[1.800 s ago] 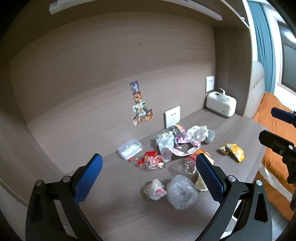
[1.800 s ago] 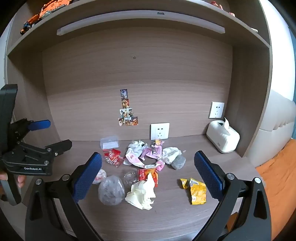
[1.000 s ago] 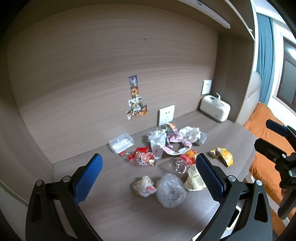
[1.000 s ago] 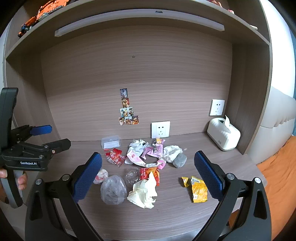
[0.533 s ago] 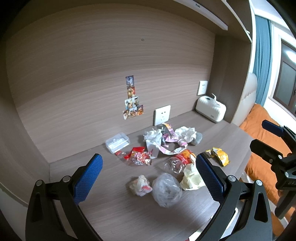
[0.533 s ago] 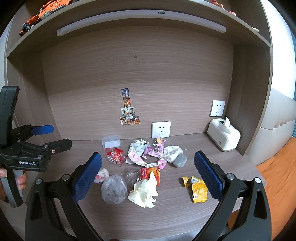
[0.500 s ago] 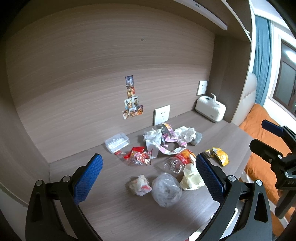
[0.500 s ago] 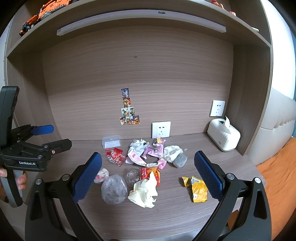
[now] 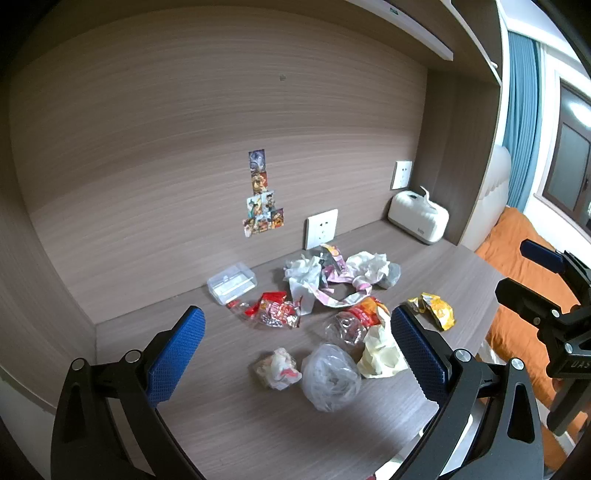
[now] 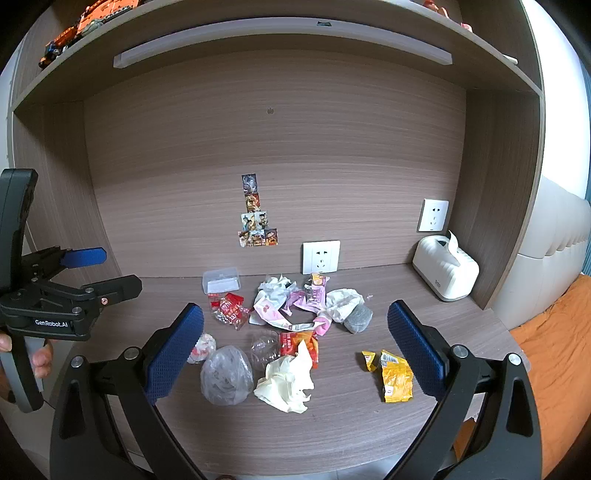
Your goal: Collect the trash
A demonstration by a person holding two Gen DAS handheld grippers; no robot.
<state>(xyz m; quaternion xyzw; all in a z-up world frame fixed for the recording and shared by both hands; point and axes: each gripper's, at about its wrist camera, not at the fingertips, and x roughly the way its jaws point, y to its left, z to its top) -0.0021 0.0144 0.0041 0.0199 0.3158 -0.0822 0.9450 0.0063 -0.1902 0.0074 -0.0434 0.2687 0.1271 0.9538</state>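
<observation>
Fingers of the left gripper [image 9: 293, 349] and right gripper [image 10: 295, 347] are spread wide, holding and touching nothing. Trash [image 10: 291, 328] lies scattered mid-frame on the desk [image 10: 343, 428]; a crumpled clear bag [image 10: 226, 374] and cream wrapper [image 10: 288, 380] lie nearest, lower centre.

Setting: a home bedroom, study nook. Built-in wood-grain surface [image 10: 332, 424] under an overhead shelf [image 10: 280, 22] carrying toy models [image 10: 88, 18]; small picture stickers [image 10: 256, 221] and wall sockets [image 10: 320, 257] on the back panel; white tissue box [image 10: 443, 273] in the corner. Adjoining: bed with orange bedding [image 9: 517, 258], padded headboard [image 9: 493, 192], blue curtain [image 9: 522, 110] at a window.
</observation>
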